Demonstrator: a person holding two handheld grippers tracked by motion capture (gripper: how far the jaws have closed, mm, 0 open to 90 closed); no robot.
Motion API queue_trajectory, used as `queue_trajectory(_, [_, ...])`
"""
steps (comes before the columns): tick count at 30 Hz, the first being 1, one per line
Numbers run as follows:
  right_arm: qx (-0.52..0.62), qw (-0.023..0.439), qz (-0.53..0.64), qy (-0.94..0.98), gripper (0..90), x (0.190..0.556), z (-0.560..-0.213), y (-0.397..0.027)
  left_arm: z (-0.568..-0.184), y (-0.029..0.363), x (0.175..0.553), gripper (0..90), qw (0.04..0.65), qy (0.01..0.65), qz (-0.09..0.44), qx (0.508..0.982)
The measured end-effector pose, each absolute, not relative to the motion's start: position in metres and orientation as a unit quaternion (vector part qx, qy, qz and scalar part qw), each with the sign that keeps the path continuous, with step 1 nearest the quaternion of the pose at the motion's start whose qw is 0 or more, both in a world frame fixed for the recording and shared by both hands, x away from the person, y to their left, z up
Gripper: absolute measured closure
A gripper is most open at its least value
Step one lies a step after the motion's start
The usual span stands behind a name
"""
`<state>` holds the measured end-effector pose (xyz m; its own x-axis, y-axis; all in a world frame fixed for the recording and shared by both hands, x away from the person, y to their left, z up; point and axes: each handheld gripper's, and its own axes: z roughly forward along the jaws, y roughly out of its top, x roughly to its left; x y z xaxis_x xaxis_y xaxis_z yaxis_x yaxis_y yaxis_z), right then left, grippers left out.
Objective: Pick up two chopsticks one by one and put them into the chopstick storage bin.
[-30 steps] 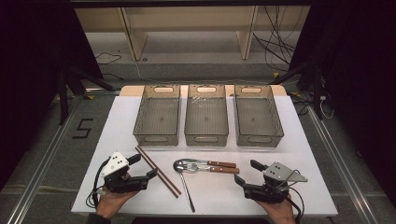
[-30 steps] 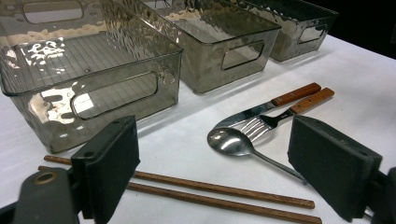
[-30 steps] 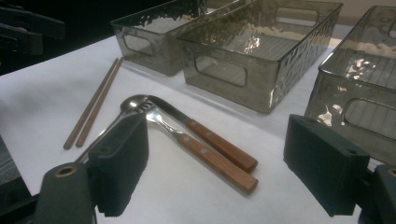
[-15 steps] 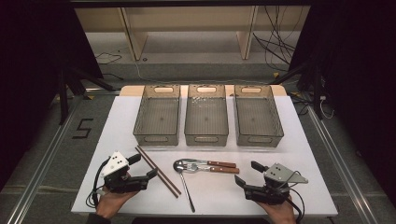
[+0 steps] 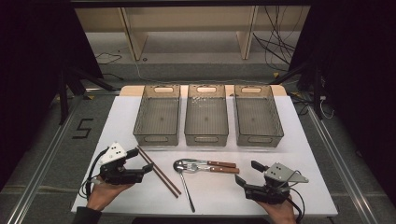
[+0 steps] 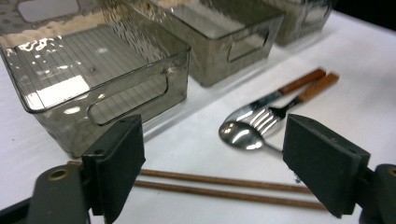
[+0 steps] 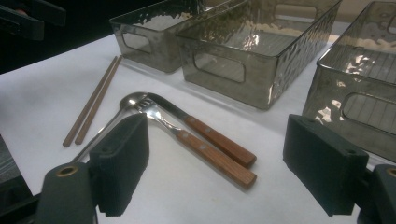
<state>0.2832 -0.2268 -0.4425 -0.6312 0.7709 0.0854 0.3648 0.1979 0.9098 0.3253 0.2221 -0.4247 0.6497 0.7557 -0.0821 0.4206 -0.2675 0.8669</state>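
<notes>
Three smoky clear plastic bins sit side by side across the far half of the white table [image 5: 116,121] — a left bin [image 5: 158,120], a middle bin [image 5: 206,119] and a right bin [image 5: 258,120], each with a cut-out handle in its near wall and nothing visible inside. In front of them lies the cutlery: a pair of brown chopsticks [image 5: 159,171] running diagonally near the left bin, and to their right a cluster of a spoon [image 5: 185,184], a fork [image 5: 219,169] and a knife [image 5: 215,163]. The fork and knife have wooden handles pointing right, and their metal ends overlap the spoon's bowl. The left gripper [image 5: 140,163] rests on the table in the person's left hand [image 5: 105,191], just beside the near end of the chopsticks, its jaws spread wide and holding nothing. The right gripper [image 5: 250,175] sits near the front right corner in the right hand [image 5: 280,212], jaws likewise spread and empty — aimed toward the wooden handles, but apart from them.
</notes>
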Motion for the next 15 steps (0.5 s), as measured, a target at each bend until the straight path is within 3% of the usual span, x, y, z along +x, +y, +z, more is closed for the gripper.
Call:
queue_trajectory(4, [0.379,0.199,0.506,0.749,23.5,0.284,-0.443,-0.226,-0.413,0.218,0.335,20.5,0.418,0.346,0.178,0.821])
queue_trajectory(15, [0.379,0.193,0.502,0.753,23.7,0.285,-0.444,-0.225,-0.409,0.208,0.354,24.9,0.345,0.296,0.168,0.875])
